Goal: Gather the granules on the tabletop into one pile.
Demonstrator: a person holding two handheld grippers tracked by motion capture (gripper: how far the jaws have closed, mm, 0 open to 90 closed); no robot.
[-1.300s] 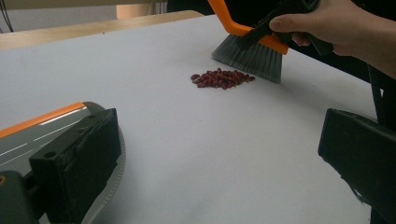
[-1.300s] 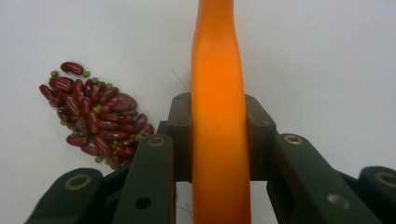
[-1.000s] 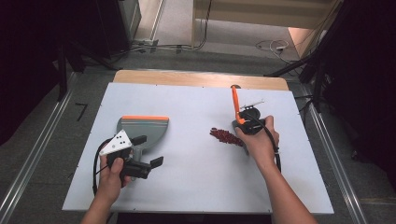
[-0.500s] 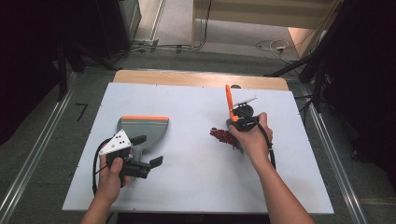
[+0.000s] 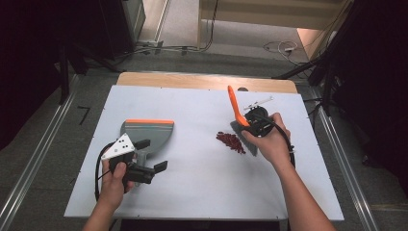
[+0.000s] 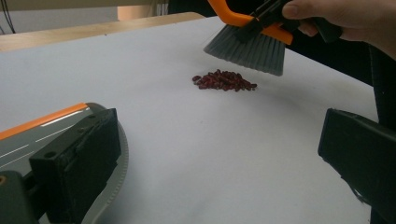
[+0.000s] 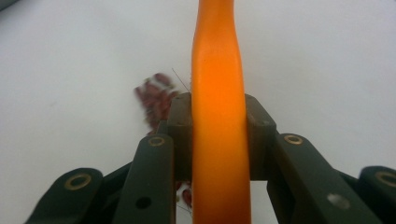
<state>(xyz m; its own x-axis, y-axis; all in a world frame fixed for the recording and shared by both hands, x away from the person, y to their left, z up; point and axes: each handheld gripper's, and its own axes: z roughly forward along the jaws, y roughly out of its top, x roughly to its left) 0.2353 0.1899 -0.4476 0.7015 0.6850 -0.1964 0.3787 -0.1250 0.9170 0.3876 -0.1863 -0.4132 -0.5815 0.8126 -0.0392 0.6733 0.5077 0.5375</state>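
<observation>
Brush (image 5: 239, 124): orange handle clamped between the jaws of my right tool (image 7: 218, 135), grey bristles lifted off the white surface (image 5: 192, 187), just beside and above the red beans (image 5: 231, 141). Dustpan (image 5: 146, 132): flat on the surface, well left of the beans. My left tool (image 5: 151, 156): jaws wide apart, gripping nothing, beside the dustpan.

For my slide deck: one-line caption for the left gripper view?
Brush held just above red beans on white table, dustpan at left.
</observation>
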